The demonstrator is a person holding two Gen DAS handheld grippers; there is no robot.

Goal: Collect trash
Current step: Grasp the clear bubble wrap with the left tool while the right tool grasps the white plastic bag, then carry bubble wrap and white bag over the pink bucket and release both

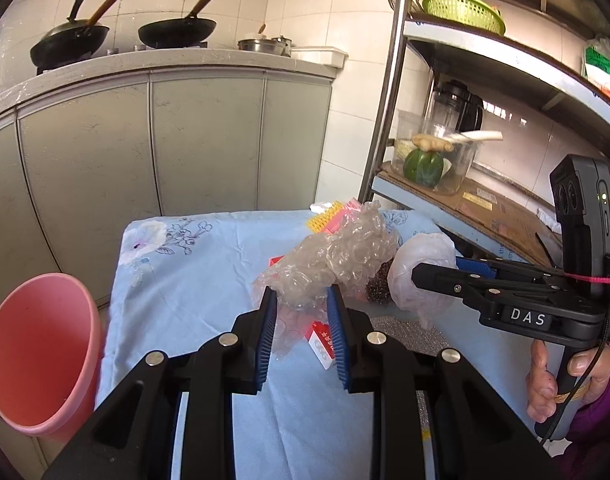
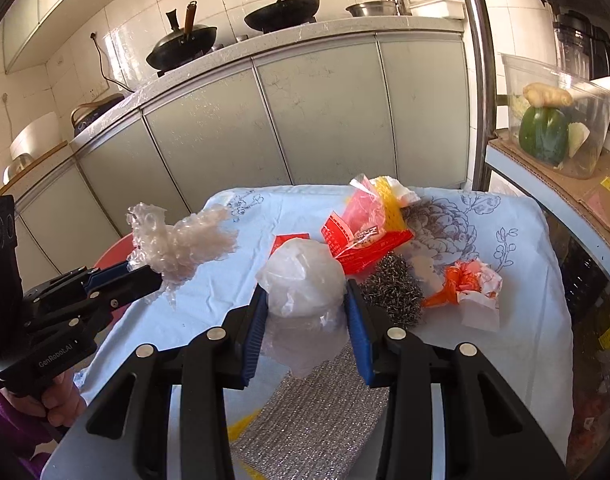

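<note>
My left gripper [image 1: 301, 294] is shut on a crumpled wad of clear bubble wrap [image 1: 337, 252], held above the blue floral cloth [image 1: 209, 256]. In the right wrist view the same left gripper [image 2: 155, 272] and its bubble wrap [image 2: 181, 240] hang at the left. My right gripper [image 2: 305, 292] is shut on a crumpled white plastic bag [image 2: 301, 276], raised off the cloth [image 2: 505, 248]. From the left wrist view, the right gripper [image 1: 419, 276] with the white bag [image 1: 421, 268] sits at the right. A pink bin [image 1: 37, 348] stands on the floor left of the table.
On the cloth lie a red wrapper [image 2: 365, 240], a yellow and pink net bag [image 2: 381, 204], a steel scouring ball [image 2: 393, 292], an orange and white wrapper [image 2: 469, 284] and a silver mat [image 2: 317, 408]. A metal shelf [image 1: 485, 216] stands to the right, cabinets [image 1: 165, 140] behind.
</note>
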